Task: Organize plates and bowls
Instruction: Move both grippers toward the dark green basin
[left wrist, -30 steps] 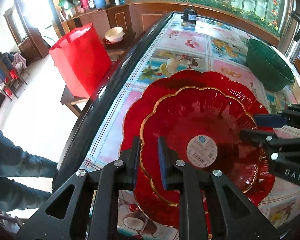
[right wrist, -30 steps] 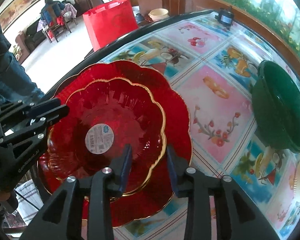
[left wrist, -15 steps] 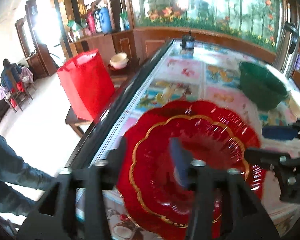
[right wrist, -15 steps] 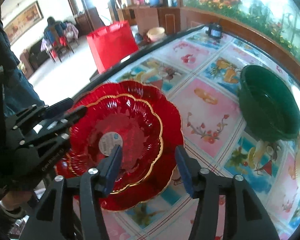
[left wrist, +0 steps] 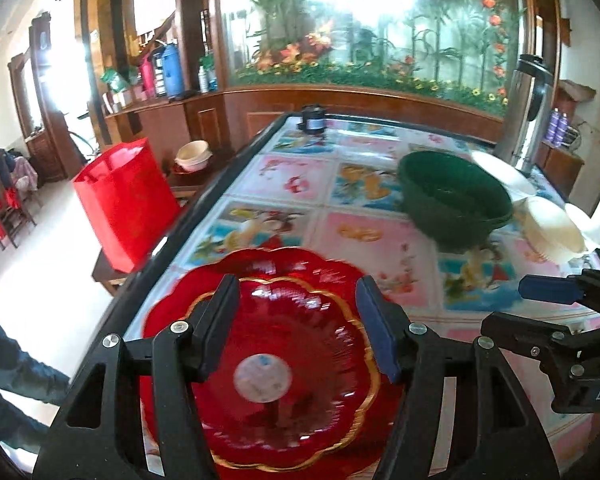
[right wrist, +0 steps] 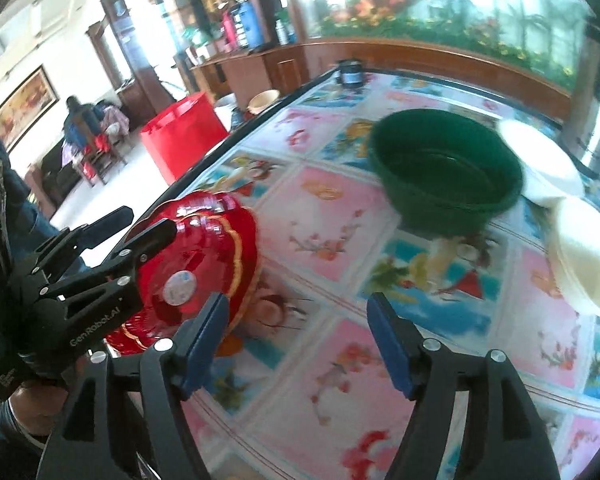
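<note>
Red plates (left wrist: 276,344) below tilted left gripper (left wrist: 296,328), right gripper (right wrist: 298,338) alongside, both fingers opening, empty.

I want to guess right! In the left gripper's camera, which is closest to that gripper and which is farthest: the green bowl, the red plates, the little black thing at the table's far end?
1. red plates, right beneath the fingers.
2. green bowl, mid-table, right.
3. little black thing, far edge.
</note>
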### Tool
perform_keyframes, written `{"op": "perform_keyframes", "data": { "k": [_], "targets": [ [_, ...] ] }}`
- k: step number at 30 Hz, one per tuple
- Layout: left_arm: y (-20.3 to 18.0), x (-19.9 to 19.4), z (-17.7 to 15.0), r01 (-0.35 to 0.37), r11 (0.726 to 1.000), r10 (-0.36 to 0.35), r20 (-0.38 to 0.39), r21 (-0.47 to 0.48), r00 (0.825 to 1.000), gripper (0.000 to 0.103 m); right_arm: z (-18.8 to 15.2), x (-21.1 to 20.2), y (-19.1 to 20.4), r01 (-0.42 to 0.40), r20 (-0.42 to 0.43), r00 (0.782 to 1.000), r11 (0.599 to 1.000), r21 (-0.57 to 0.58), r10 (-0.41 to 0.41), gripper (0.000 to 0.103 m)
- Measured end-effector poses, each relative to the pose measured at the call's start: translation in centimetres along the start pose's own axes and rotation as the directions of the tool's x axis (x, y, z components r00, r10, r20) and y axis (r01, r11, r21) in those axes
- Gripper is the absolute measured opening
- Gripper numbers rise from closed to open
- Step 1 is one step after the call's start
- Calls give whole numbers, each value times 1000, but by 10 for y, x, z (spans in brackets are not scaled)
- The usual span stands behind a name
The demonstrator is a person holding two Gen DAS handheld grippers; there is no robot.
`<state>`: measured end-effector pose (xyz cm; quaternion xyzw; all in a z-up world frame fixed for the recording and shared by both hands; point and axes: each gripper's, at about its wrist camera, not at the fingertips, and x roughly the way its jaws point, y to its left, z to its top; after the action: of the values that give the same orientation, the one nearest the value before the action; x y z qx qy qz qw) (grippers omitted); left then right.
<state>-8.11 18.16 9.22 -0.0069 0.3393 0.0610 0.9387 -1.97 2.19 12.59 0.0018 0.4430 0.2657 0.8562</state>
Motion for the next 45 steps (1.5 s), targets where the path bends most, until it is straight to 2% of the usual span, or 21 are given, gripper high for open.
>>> {"op": "perform_keyframes", "data": {
  "k": [8,23,35,45],
  "targets": [
    [-32,2,10,37,999,-37,4,31,999,61,-8,-16,-39,37,26,999,996,76,-39,75],
    [-77,26,28,90,994,-89,-26,63,996,61,-15,-25,-94,97,0,995,982,163,-99,75],
    [-88,49,40,101,993,-97,-71,55,993,61,-8,-20,-120,111,-14,994,973,203,-110,75],
    [-85,73,66,116,993,-115,-124,2,986,61,20,-13,-142,113,-12,993,966,231,-114,75]
  ]
}}
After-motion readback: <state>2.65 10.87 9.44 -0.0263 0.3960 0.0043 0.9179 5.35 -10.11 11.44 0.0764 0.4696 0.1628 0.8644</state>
